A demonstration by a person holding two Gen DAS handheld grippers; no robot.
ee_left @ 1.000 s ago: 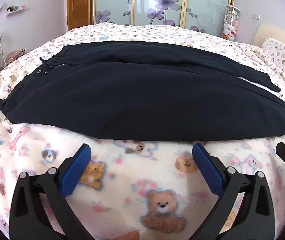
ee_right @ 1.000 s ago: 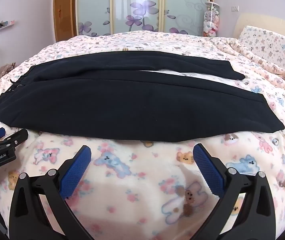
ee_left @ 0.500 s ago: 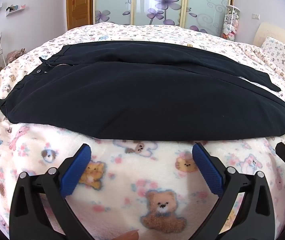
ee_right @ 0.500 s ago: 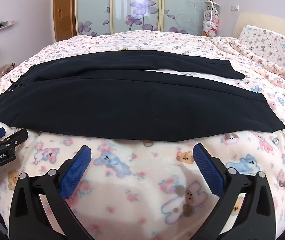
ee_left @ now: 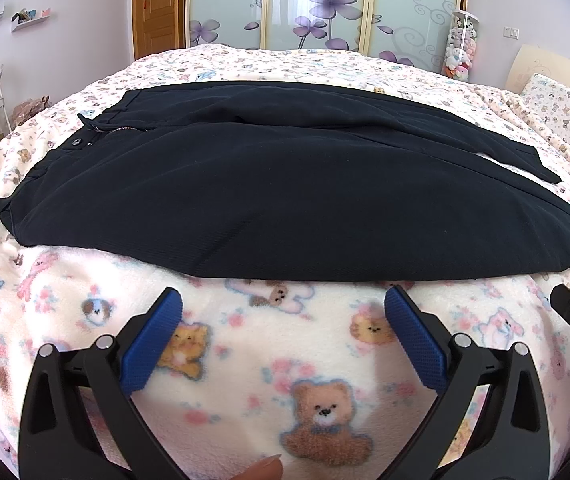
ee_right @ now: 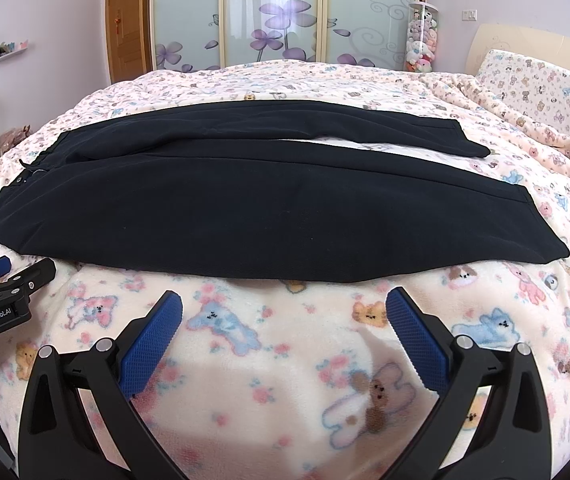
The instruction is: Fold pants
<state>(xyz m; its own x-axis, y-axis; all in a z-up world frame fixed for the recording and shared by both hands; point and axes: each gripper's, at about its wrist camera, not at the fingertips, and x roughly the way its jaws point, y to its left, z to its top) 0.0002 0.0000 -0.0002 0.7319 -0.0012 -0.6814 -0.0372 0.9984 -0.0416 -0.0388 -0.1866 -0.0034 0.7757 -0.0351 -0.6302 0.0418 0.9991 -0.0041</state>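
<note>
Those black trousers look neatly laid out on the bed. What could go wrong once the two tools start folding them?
The fleece blanket lies right under the pants, so an open left tool or right tool might pinch blanket along with the hem. The two legs lie splayed apart toward the cuffs, so a fold could end up uneven. The loose fabric may also bunch when lifted.

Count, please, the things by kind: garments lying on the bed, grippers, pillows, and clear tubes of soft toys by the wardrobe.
Garments: 1, the dark pants spread on the blanket
Grippers: 2, the left gripper and the right gripper, both open
Pillows: 1, the pillow
Toy tubes: 1, the toy tube
Total: 5
</note>
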